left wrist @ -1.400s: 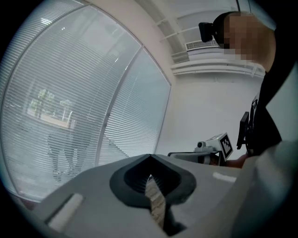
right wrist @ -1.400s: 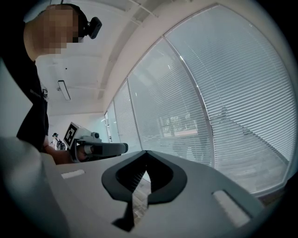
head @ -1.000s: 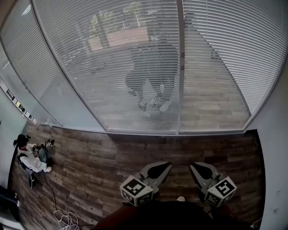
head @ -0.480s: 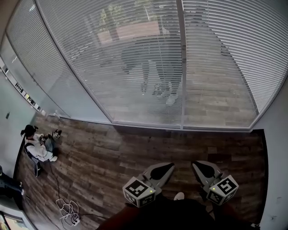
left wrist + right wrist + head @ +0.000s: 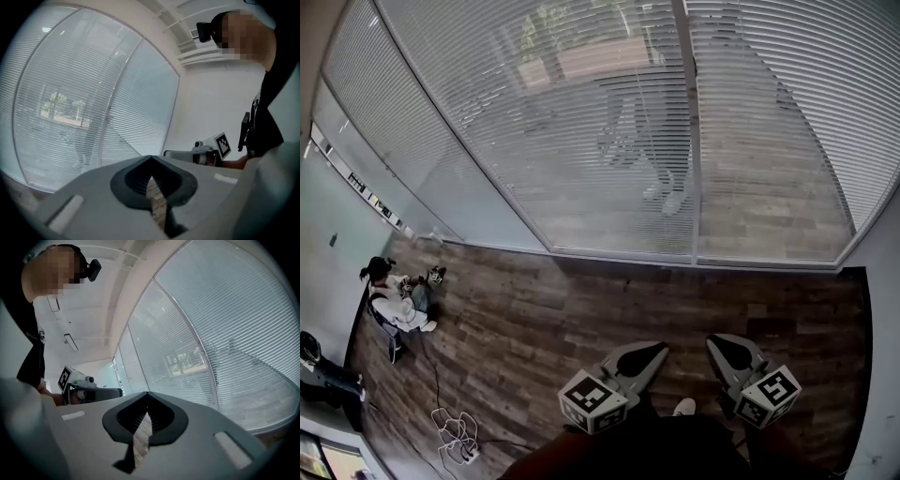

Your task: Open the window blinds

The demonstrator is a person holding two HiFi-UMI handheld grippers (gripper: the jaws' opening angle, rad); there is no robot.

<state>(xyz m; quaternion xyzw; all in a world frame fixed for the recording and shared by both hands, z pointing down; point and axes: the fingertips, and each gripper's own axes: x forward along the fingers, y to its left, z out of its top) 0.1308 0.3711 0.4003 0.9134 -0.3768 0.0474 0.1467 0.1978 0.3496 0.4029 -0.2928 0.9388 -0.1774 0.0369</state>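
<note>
1. The white slatted window blinds [image 5: 581, 122] hang lowered across the glass wall, well ahead of both tongs.
2. Left tongs [image 5: 652, 348]: tips pinched together, empty.
3. Right tongs [image 5: 716, 341]: likewise closed on nothing, above the brown wood-plank floor [image 5: 534, 319].

The window blinds [image 5: 581, 122] span the far side ahead, split right of centre by an upright window post [image 5: 692, 131], and the floor [image 5: 581, 309] runs from their foot back to the near edge. There the left gripper [image 5: 652, 350] and the right gripper [image 5: 719, 343] sit side by side, well apart from the blinds. Far left, a seated person [image 5: 394, 305] is on the floor, with a cable tangle [image 5: 455, 431] lying nearer, left of the left gripper.
</note>
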